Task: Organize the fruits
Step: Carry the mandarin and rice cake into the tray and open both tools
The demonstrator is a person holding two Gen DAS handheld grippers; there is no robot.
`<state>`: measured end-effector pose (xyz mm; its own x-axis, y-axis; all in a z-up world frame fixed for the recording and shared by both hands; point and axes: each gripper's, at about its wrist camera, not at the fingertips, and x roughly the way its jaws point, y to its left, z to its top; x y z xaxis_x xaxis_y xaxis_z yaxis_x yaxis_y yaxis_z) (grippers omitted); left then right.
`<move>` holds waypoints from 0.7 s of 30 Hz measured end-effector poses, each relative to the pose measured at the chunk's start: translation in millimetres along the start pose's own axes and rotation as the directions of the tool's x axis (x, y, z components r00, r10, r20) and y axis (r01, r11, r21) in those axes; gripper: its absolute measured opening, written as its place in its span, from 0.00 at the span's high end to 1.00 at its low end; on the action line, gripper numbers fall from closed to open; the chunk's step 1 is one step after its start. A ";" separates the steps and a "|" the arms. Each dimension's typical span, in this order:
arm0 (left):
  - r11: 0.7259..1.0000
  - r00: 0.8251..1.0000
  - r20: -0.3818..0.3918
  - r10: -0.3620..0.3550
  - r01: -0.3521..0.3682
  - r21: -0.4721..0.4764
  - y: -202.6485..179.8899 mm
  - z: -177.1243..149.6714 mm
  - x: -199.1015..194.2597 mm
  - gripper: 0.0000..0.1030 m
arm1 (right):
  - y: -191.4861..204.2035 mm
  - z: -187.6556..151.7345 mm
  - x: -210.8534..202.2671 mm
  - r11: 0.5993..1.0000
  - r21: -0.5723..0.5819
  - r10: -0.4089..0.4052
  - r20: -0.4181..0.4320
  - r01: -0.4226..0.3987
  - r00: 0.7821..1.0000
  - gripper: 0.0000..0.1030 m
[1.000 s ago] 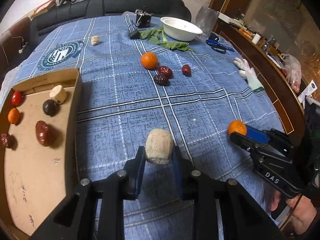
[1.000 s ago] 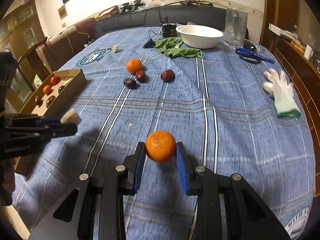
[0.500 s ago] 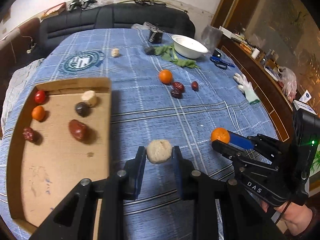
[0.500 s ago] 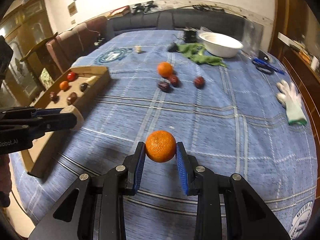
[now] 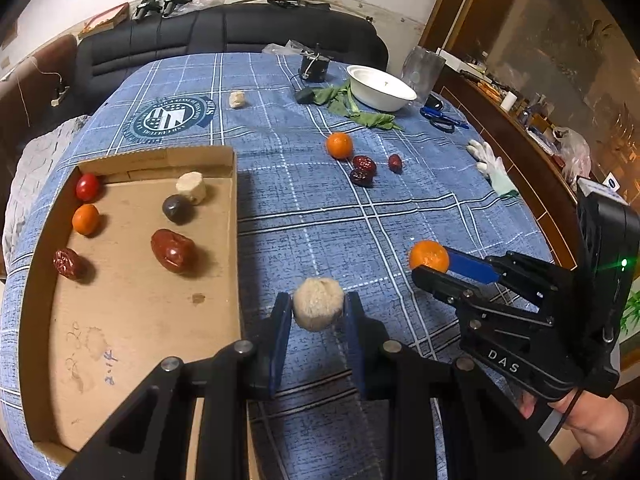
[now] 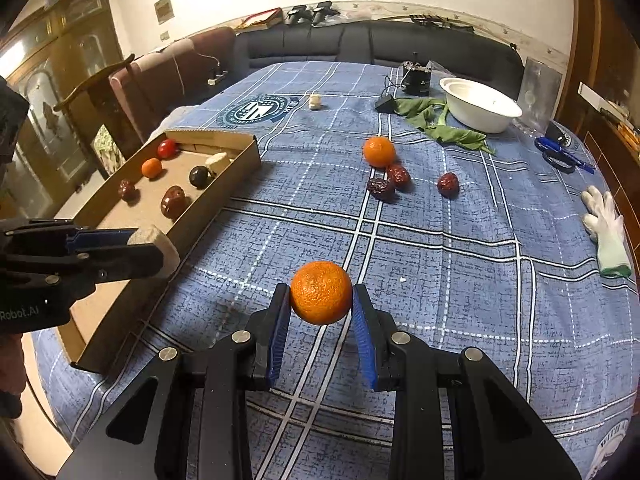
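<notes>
Left wrist view: six pieces already sit in the cardboard tray [image 5: 236, 240] at frame left. Left gripper [image 5: 316, 312] clamps a beige chunk [image 5: 318, 309], right gripper [image 6: 321, 304] an orange [image 6: 321, 298]; five more wait upper centre.

Readable text, both views, placed relative to the cardboard tray [image 5: 236, 240].

- Right gripper [image 5: 430, 268], well to the right of the tray in the left wrist view: white letters "DAS" on its black body.
- Left gripper [image 6: 160, 254], just in front of the tray's near wall in the right wrist view: white lettering "Robot.AI" on its black body; the start of the word is cut off by the frame edge.
- Round crest [image 5: 173, 115] printed on the blue tablecloth [image 5: 320, 220], beyond the tray's far wall: ring lettering present, too small to read.
- Faint pen scrawl [image 5: 108, 368] on the tray floor, near end: illegible.
</notes>
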<state>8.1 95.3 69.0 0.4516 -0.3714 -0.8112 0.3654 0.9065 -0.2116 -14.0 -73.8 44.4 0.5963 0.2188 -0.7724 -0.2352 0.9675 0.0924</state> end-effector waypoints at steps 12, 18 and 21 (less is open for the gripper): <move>0.999 0.999 0.043 0.012 -0.010 -0.049 13.2 3.9 -17.9 0.72 | 7.9 5.0 -6.9 1.000 -0.029 0.008 0.021 -0.008 1.000 0.71; 0.995 0.997 0.063 0.038 -0.033 -0.090 34.7 0.2 -30.4 0.72 | 28.3 16.6 -6.2 0.997 -0.066 0.042 0.033 -0.040 0.999 0.71; 0.993 0.996 0.072 0.055 -0.047 -0.112 47.4 -2.1 -36.7 0.72 | 43.1 24.0 -4.0 0.994 -0.089 0.066 0.035 -0.062 0.997 0.71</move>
<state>7.1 152.4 87.6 0.5283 -0.3340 -0.7806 0.2503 0.9398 -0.2327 -8.1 -29.9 66.6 0.6063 0.2861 -0.7420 -0.3396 0.9368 0.0838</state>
